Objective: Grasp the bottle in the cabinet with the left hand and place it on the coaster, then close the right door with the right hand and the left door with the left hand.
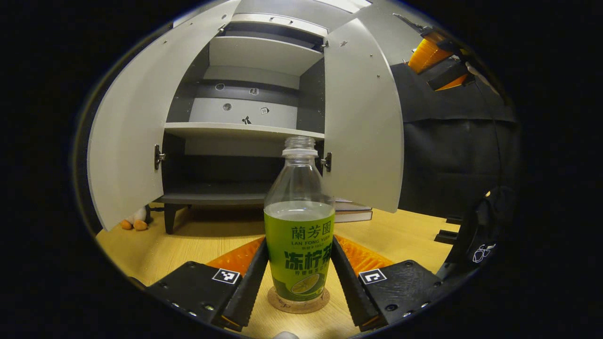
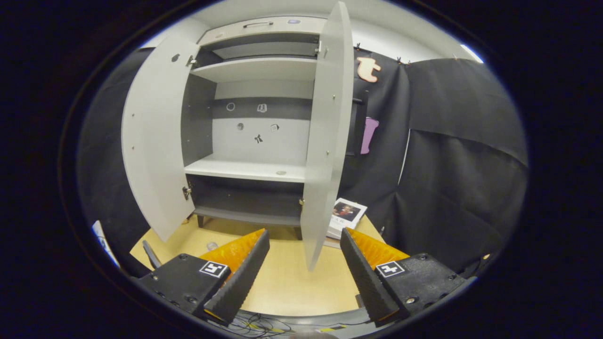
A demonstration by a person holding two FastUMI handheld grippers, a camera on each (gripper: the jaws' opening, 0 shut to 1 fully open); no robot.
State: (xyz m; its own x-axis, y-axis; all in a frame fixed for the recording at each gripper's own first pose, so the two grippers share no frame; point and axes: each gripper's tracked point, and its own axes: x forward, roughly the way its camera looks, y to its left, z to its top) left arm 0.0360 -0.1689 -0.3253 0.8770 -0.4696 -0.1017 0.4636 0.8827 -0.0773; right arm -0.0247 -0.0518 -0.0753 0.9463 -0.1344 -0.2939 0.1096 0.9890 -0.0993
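A: Well, start at the left gripper. How do the jaws stand?

B: Both press on the bottle, one on each side of its green label. The bottle is upright, uncapped, part full of a clear liquid, and its base sits on the round cork coaster.

A: And the coaster?

B: It lies flat on the wooden counter, in front of the cabinet.

A: Condition of the cabinet?

B: Both doors are swung out. In the left gripper view the left door fills the left side and the right door stands behind and to the right of the bottle. The shelves inside are bare apart from small marks on the back panel. Two books lie stacked on the counter just under the right door's lower edge. A small soft toy sits by the cabinet's left foot.

A: The right gripper?

B: Its jaws are spread wide with nothing between them. It hovers over the counter, pointed at the cabinet. The right door is seen almost edge-on, its lower corner hanging between the jaws and farther off. The left door is open wide.

A: Anything else?

B: A magazine lies beyond the right door, and cables run along the counter's near edge.
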